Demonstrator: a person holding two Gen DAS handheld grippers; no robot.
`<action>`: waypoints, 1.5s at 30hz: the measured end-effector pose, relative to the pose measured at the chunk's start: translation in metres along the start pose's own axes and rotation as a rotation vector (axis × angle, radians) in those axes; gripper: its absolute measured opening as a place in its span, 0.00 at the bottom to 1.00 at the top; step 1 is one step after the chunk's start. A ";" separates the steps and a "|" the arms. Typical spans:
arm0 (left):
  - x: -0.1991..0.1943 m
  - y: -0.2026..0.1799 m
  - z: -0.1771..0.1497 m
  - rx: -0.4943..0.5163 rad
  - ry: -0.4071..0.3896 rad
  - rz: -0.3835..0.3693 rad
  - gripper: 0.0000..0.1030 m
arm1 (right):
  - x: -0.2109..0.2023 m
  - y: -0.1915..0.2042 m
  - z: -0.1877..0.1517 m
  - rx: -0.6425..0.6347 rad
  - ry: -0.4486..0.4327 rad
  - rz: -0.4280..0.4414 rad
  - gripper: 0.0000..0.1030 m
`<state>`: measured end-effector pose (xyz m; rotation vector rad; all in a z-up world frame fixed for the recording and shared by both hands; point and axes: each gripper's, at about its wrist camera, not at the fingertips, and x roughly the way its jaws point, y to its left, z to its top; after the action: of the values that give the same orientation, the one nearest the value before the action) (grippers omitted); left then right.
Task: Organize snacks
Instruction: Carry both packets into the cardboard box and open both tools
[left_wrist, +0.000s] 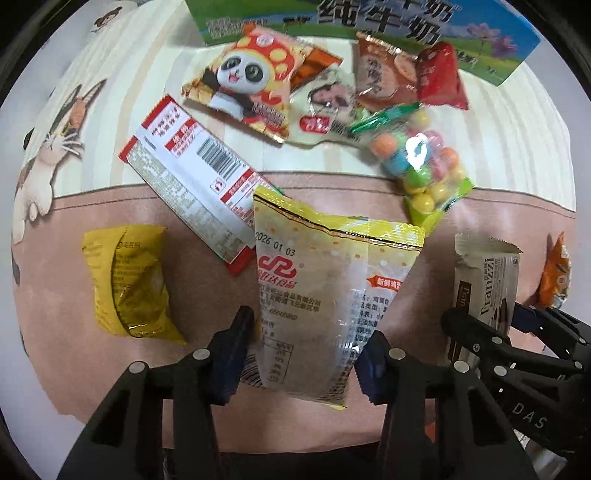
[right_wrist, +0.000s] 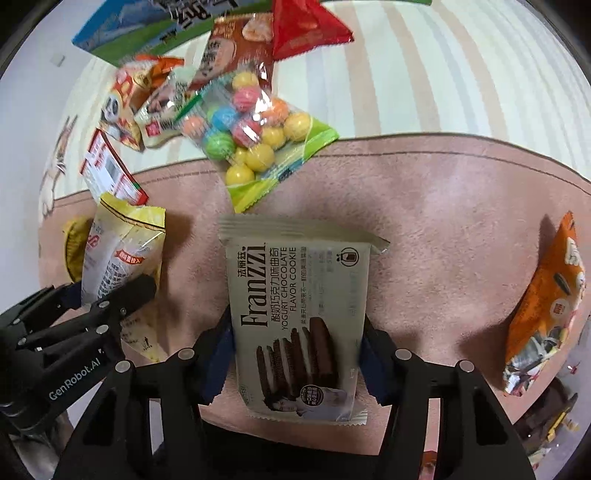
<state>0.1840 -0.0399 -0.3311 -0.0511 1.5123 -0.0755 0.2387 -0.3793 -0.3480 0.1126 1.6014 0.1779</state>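
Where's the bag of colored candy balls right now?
In both wrist views the candy ball bag lies just beyond the two held packets, straddling the edge between the pink mat and the striped cloth, beside the snack pile.

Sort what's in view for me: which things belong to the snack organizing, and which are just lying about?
Job:
- yellow-white pouch, clamped in left gripper
- Franzzi cookie pack, clamped in right gripper
- gumball bag
- panda packet
- red-white box
- yellow packet
- orange packet

Lying about:
- milk carton
- cat-print mat
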 end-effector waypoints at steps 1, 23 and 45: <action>-0.009 0.004 0.003 0.002 -0.007 -0.001 0.46 | -0.004 0.000 0.001 0.004 -0.010 0.008 0.60; -0.189 0.021 0.148 -0.060 -0.276 -0.172 0.45 | -0.202 -0.011 0.100 0.001 -0.305 0.246 0.60; -0.082 0.091 0.343 -0.229 0.015 -0.115 0.45 | -0.133 0.032 0.314 0.052 -0.141 0.277 0.60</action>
<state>0.5236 0.0530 -0.2368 -0.3211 1.5271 0.0054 0.5559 -0.3586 -0.2211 0.3802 1.4450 0.3363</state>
